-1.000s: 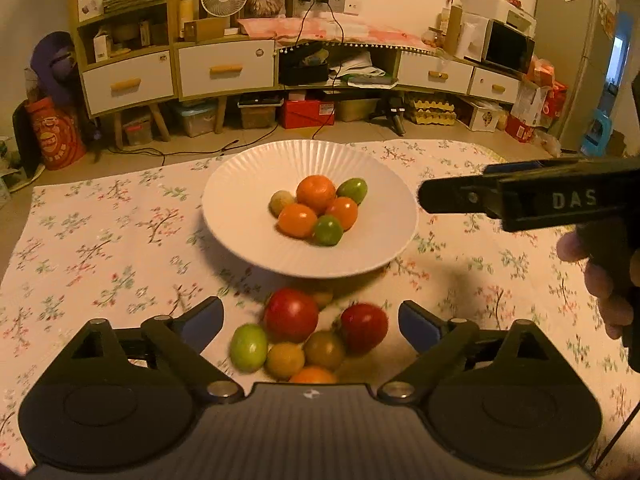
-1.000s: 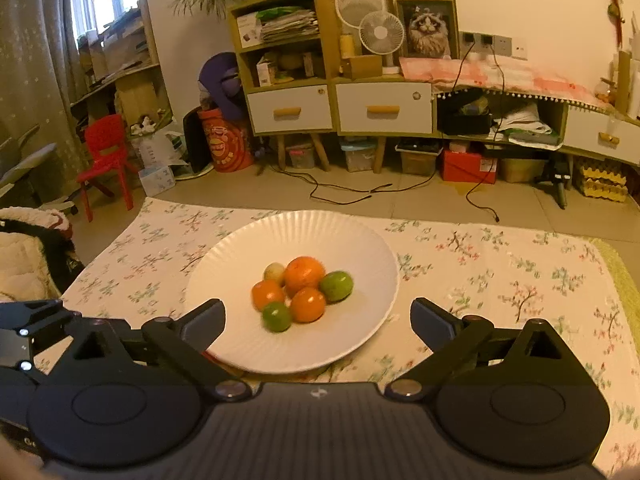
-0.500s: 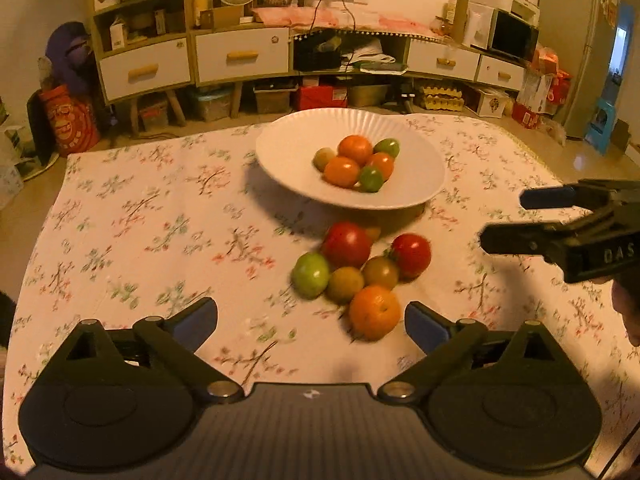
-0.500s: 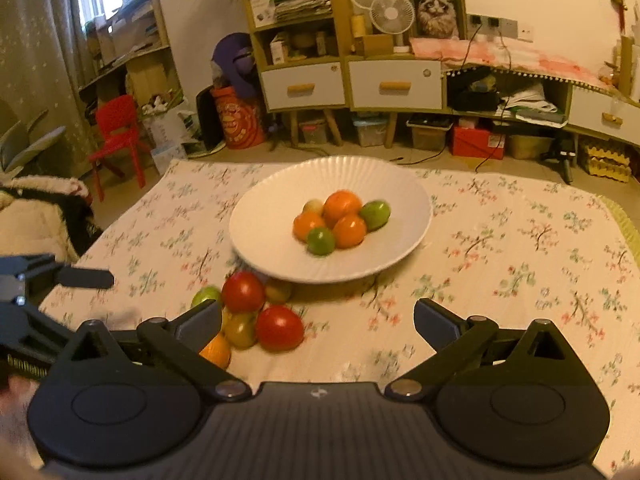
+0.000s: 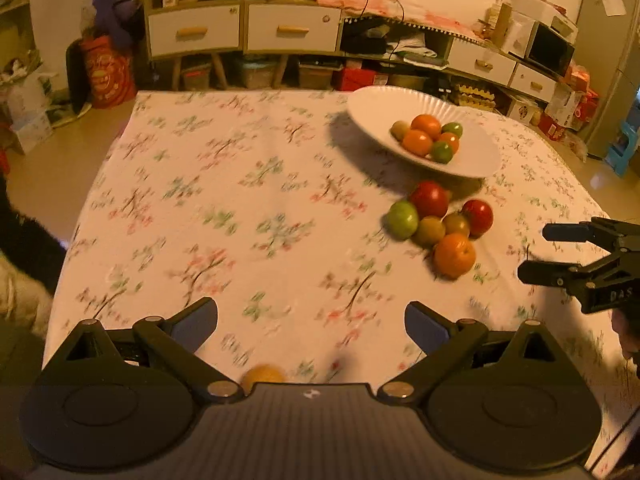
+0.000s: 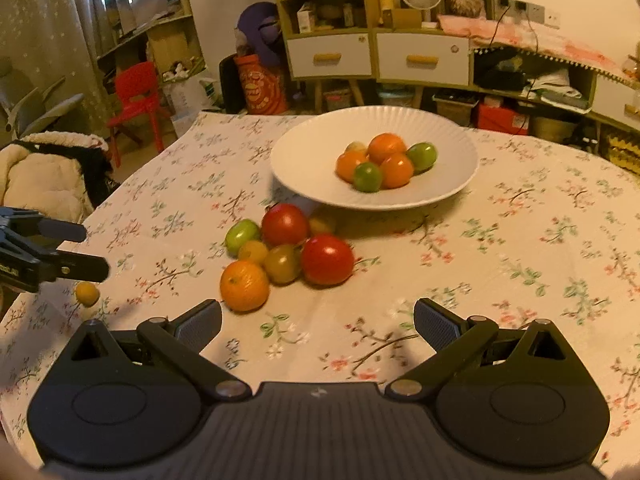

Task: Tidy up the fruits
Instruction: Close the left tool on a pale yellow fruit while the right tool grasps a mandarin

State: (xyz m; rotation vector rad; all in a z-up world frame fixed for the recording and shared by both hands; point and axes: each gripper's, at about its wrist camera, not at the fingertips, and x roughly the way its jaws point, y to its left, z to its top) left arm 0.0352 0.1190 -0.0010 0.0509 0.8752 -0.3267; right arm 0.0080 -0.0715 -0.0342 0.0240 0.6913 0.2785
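Left wrist view looks down over a floral tablecloth (image 5: 224, 184), with the left gripper (image 5: 310, 322) spread wide and nothing between its blue pads; a small yellow-orange fruit (image 5: 262, 376) lies just under its body at the near edge of the tabletop, half hidden. The white plate (image 5: 372, 108) stands toward the far right corner, holding a small heap of orange and green fruits (image 5: 428, 138). Just nearer than the plate lies a loose cluster of fruits (image 5: 438, 224) on the cloth: two red, one green, two olive-yellow and a larger orange one (image 5: 455, 255) nearest the camera. All are round, so no long axis or pointing can be told. The right gripper (image 5: 540, 252) enters from the right edge, its jaws apart and empty, with the white letters "DAS" readable on its body. In the right wrist view the right gripper (image 6: 318, 322) is likewise wide open over bare cloth, the orange one (image 6: 244, 285) just beyond its left finger, and the left gripper (image 6: 94, 250) shows at the left edge above the small yellow-orange fruit (image 6: 87, 294).
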